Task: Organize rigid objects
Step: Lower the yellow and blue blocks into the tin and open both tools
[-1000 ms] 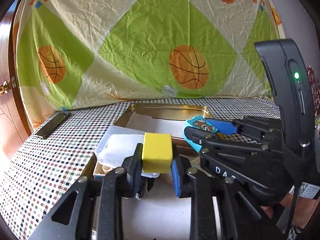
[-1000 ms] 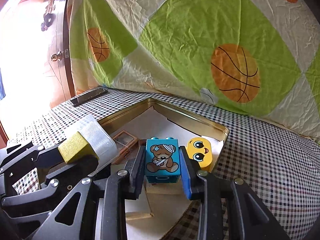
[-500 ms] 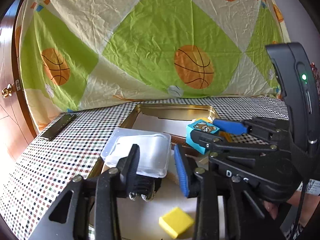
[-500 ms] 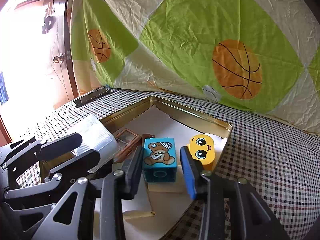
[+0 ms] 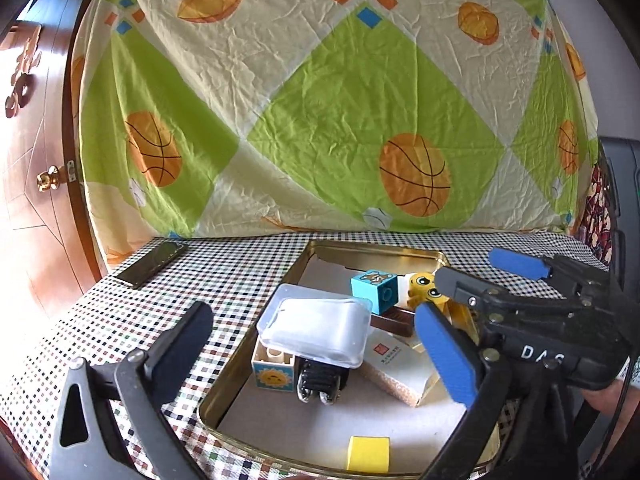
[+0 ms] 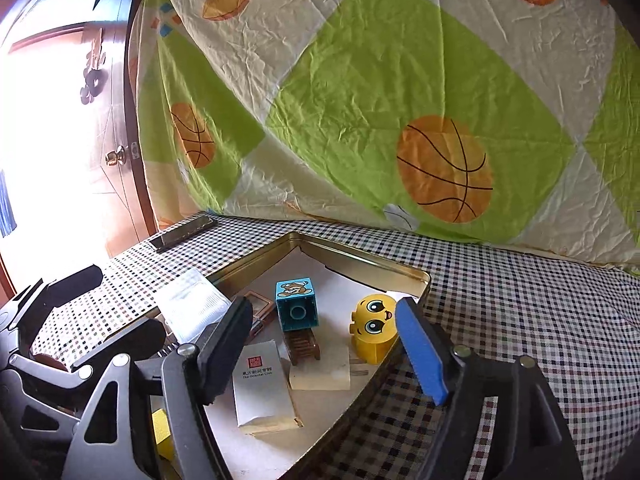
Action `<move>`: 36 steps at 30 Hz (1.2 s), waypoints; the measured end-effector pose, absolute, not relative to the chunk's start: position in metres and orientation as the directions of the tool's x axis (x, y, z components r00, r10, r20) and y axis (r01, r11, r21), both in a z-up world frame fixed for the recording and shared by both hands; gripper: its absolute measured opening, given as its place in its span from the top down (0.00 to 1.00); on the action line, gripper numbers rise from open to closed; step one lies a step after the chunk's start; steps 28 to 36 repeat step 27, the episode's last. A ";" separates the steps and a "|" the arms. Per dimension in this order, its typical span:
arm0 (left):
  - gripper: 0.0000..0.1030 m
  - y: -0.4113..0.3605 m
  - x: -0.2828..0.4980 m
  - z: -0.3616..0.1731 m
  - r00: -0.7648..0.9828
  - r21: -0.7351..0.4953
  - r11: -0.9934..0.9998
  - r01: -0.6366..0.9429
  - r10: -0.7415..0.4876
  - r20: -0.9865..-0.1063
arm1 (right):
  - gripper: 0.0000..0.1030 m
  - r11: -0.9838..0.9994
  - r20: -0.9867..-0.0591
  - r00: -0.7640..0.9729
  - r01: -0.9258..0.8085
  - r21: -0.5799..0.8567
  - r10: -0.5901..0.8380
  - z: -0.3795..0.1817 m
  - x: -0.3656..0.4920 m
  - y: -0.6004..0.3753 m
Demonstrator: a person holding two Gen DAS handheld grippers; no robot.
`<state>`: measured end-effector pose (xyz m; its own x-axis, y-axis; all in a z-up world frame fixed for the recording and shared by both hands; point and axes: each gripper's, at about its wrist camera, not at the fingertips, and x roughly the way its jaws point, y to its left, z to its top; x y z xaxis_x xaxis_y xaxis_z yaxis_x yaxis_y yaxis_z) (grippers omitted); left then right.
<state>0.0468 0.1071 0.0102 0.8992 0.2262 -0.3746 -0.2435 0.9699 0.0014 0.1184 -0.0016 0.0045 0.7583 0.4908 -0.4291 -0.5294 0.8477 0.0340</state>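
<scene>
Both tongs, left and right, just opened wide and empty above the gold tin; yellow block and blue bear block lie inside.

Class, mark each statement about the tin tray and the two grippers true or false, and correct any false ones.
1. The yellow block lies loose on the floor of the gold tin tray. True.
2. The left gripper is clamped on the yellow block. False: its jaws have just been opening, stand wide, and hold nothing.
3. The blue bear block is inside the tray. True.
4. The right gripper grips the blue bear block. False: its jaws have just been opening and the block sits free beyond them.
5. The dark phone lies in the tray. False: it lies on the checked tablecloth, outside the tray.
</scene>
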 end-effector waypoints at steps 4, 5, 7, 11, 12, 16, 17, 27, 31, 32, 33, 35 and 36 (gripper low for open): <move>0.01 0.114 0.042 0.016 0.898 -0.036 0.968 -0.249 0.217 -0.383 | 0.19 0.849 -0.408 0.770 -0.527 0.027 0.491 0.013 0.110 -0.002; 0.01 0.115 0.041 0.017 0.899 -0.038 0.967 -0.251 0.218 -0.380 | 0.19 0.847 -0.406 0.769 -0.530 0.027 0.494 0.014 0.109 -0.002; 0.01 0.116 0.039 0.018 0.896 -0.046 0.966 -0.253 0.217 -0.387 | 0.19 0.844 -0.404 0.765 -0.536 0.031 0.501 0.015 0.108 -0.001; 0.00 0.119 0.035 0.020 0.901 -0.074 0.967 -0.245 0.199 -0.386 | 0.18 0.841 -0.407 0.761 -0.540 0.031 0.505 0.015 0.107 0.001; 0.00 0.119 0.033 0.020 0.901 -0.070 0.965 -0.251 0.207 -0.380 | 0.18 0.841 -0.407 0.761 -0.541 0.032 0.505 0.015 0.107 0.002; 0.01 0.122 0.031 0.020 0.904 -0.082 0.964 -0.252 0.204 -0.375 | 0.18 0.840 -0.409 0.759 -0.541 0.036 0.506 0.013 0.107 0.002; 0.01 0.122 0.031 0.020 0.904 -0.078 0.964 -0.255 0.209 -0.373 | 0.18 0.840 -0.409 0.759 -0.541 0.036 0.507 0.013 0.107 0.002; 0.01 0.117 0.030 0.021 0.907 -0.050 0.967 -0.250 0.215 -0.363 | 0.18 0.842 -0.410 0.760 -0.539 0.037 0.504 0.012 0.107 0.001; 0.01 0.117 0.030 0.021 0.907 -0.050 0.967 -0.250 0.215 -0.363 | 0.18 0.842 -0.410 0.760 -0.539 0.037 0.504 0.012 0.107 0.001; 0.01 0.117 0.030 0.021 0.907 -0.050 0.967 -0.250 0.215 -0.363 | 0.18 0.842 -0.410 0.760 -0.539 0.037 0.504 0.012 0.107 0.001; 0.01 0.117 0.030 0.021 0.907 -0.050 0.967 -0.250 0.215 -0.363 | 0.18 0.842 -0.410 0.760 -0.539 0.037 0.504 0.012 0.107 0.001; 0.01 0.117 0.030 0.021 0.907 -0.050 0.967 -0.250 0.215 -0.363 | 0.18 0.842 -0.410 0.760 -0.539 0.037 0.504 0.012 0.107 0.001; 0.01 0.117 0.030 0.021 0.907 -0.050 0.967 -0.250 0.215 -0.363 | 0.18 0.842 -0.410 0.760 -0.539 0.037 0.504 0.012 0.107 0.001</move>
